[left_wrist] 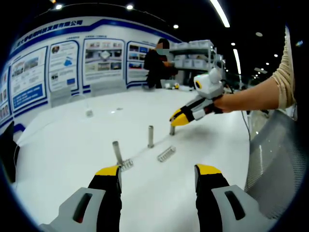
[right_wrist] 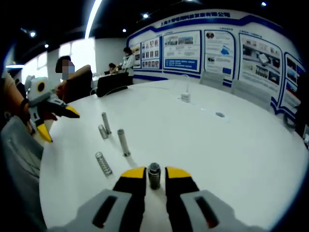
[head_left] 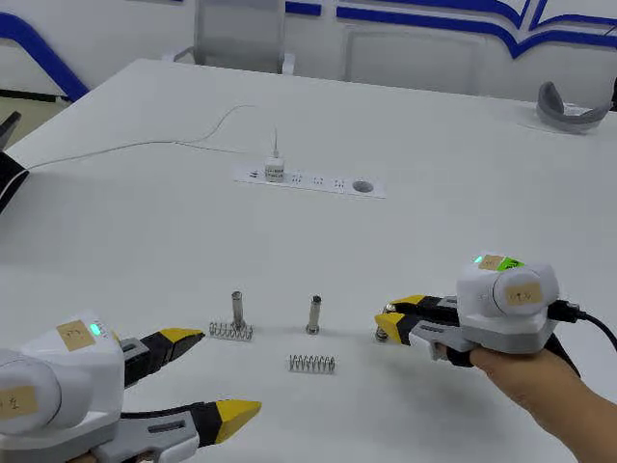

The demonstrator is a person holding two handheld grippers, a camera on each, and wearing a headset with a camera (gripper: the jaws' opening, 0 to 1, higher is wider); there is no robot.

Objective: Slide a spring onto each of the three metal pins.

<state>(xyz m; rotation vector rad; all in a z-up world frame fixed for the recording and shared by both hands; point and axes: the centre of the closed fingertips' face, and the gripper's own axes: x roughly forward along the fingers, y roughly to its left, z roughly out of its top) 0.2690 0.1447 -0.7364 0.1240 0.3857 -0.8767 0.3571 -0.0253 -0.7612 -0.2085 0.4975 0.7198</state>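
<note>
A white table point(head_left: 463, 193) in a showroom hung with blue-and-white wall posters point(right_wrist: 227, 48) carries the work. The loose spring point(head_left: 311, 364) lies on its side just in front of the middle pin point(head_left: 313, 314), apart from it. A second spring point(head_left: 230, 332) lies against the foot of the left pin point(head_left: 237, 309). Both of these pins stand upright and bare.

The third pin point(right_wrist: 154, 175) seems to wear a coil already. The right gripper point(head_left: 393, 314) has its jaws drawn to a narrow gap either side of it; whether they pinch it I cannot tell. The left gripper point(head_left: 210, 374) hangs near the left pin, jaws wide apart, holding nothing.

The springs look light and thin, likely to roll or skid on the smooth top and to flick away if squeezed hard. A gentle hold across the middle of the coil, one end left free for the pin, seems best.

Farther back on the table lie a power strip point(head_left: 308, 179) and its cable point(head_left: 145, 145), with a chair point(head_left: 239, 34) beyond the far edge.
</note>
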